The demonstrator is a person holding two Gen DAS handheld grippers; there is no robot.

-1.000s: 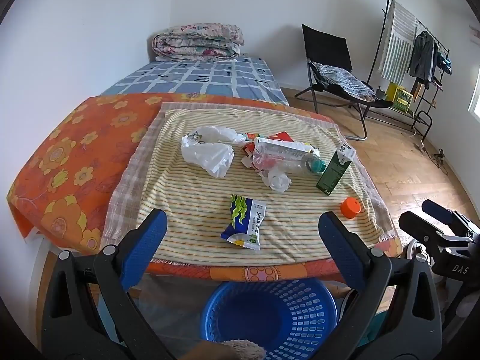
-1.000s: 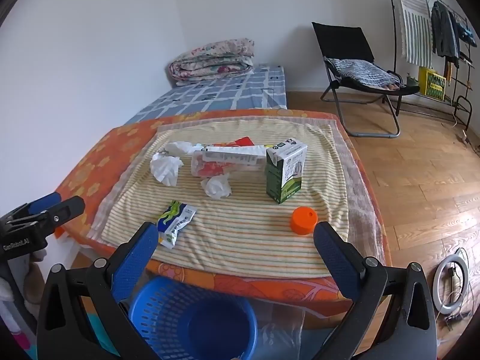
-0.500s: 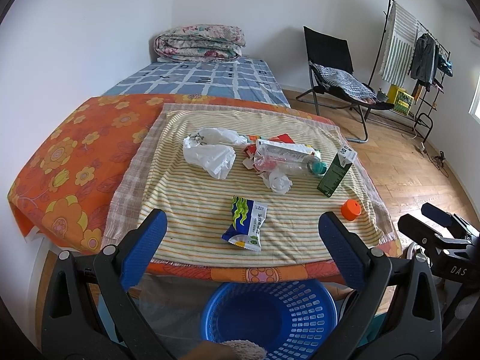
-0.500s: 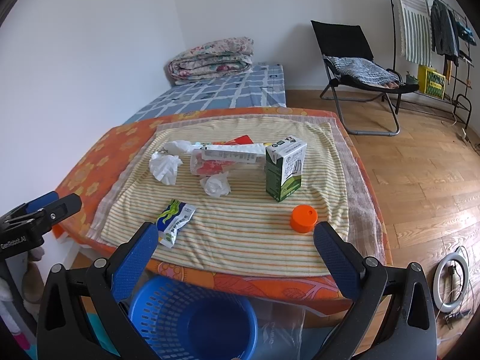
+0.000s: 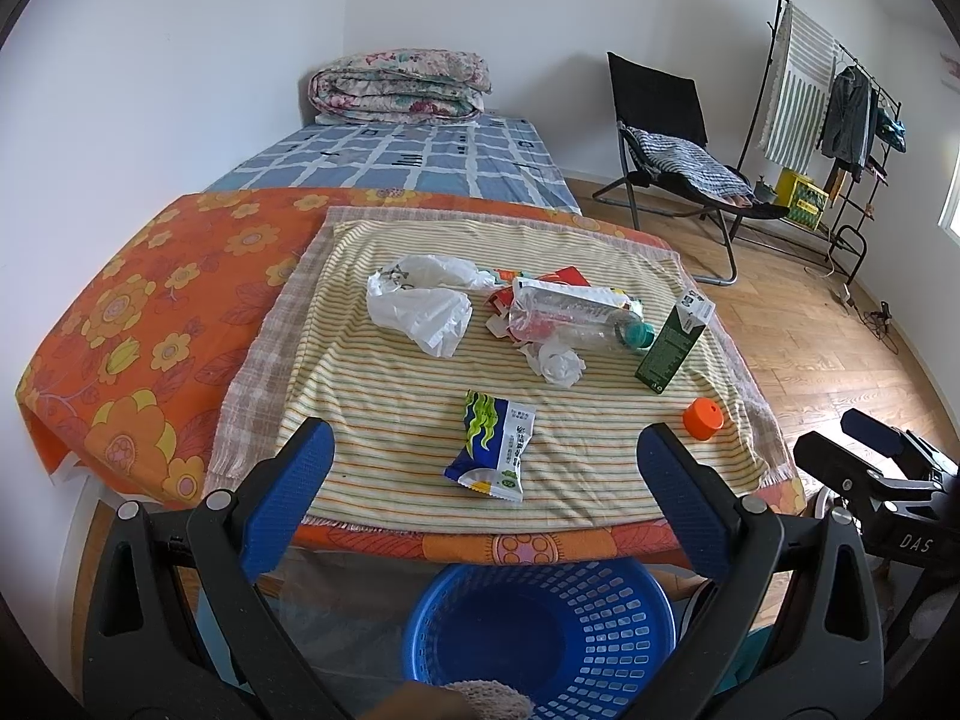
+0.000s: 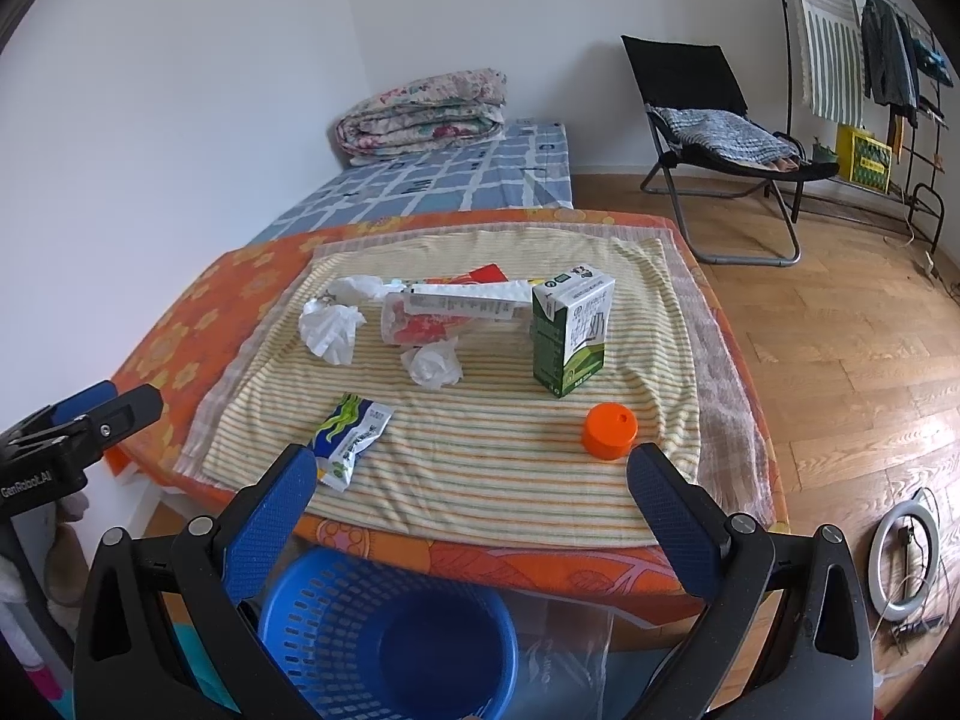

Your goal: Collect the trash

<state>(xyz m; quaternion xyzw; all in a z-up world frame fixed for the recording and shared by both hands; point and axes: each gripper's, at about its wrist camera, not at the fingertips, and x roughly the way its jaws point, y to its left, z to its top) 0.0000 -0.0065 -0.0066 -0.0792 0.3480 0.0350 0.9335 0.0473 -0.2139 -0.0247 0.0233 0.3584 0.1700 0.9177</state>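
Left tongs [image 5: 483, 492] wide open, holding nothing, hanging off the near table edge above the blue basket [image 5: 540, 636]. Right tongs [image 6: 471, 516] also wide open and empty, same height, near the table's front edge; basket below and slightly left in that view [image 6: 384, 642].

Trash all on the striped cloth [image 5: 384, 420] covering the table [image 5: 120, 324]. Snack wrapper [image 5: 495, 450] lies flat nearest the front edge, between the left tongs' fingers in that view. Crumpled tissue [image 5: 558, 363] behind it, just beside a clear plastic bottle [image 5: 576, 318] lying on its side with a teal cap. White plastic bag [image 5: 426, 306] left of the bottle. Red wrapper scraps [image 5: 564, 277] under and behind the bottle. Green milk carton [image 6: 570, 330] stands upright right of the bottle; whether they touch can't be told. Orange cap [image 6: 609, 431] sits alone near the front right corner, apart from the carton.

Bed [image 5: 420, 156] with folded quilt [image 5: 399, 87] behind the table. Folding chair [image 6: 714, 138] and clothes rack [image 5: 840, 96] on the right, wood floor.
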